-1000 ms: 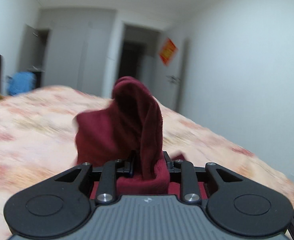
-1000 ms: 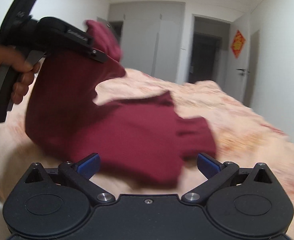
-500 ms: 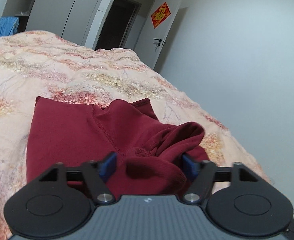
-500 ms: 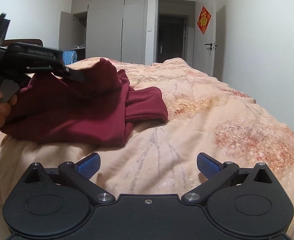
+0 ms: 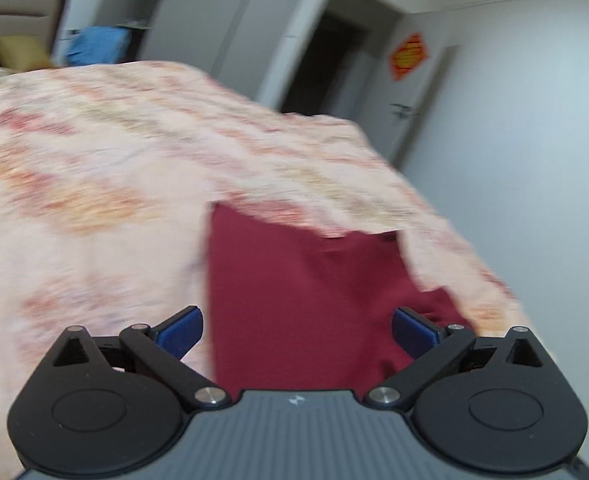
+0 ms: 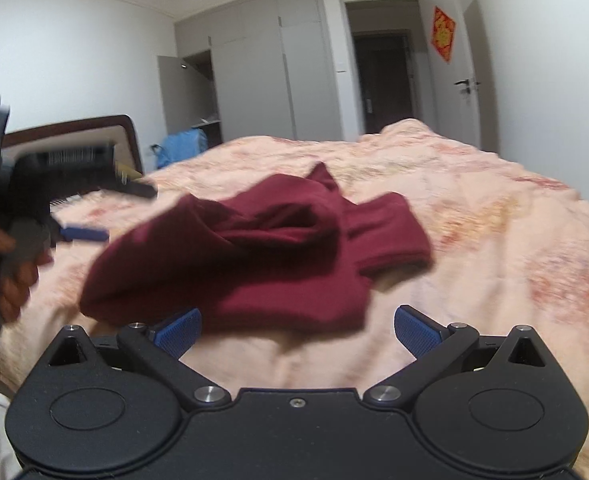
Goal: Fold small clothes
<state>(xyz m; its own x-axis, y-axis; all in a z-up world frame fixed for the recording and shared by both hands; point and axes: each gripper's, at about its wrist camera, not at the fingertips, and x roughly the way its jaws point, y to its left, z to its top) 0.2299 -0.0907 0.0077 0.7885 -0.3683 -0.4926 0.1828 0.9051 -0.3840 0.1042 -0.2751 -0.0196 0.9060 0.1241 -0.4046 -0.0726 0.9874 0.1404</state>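
A dark red garment lies bunched on a bed covered by a pink floral quilt, its body folded over on itself with one sleeve stretched out toward the right side of the right wrist view. In the left wrist view the same cloth shows as a flat red patch on the quilt, with a fold of quilt lying across its far edge; this picture is blurred. The left hand-held gripper stands wide, its jaws having just been opening, and the blue pads press on nothing, though the garment lies below and between them. From the right wrist view that left hand-held gripper appears at the left edge, held by a hand, apart from the cloth. The right hand-held gripper is also wide and holds nothing, hovering just in front of the garment's near edge. Behind the bed stand a headboard, pale wardrobes and a dark open doorway
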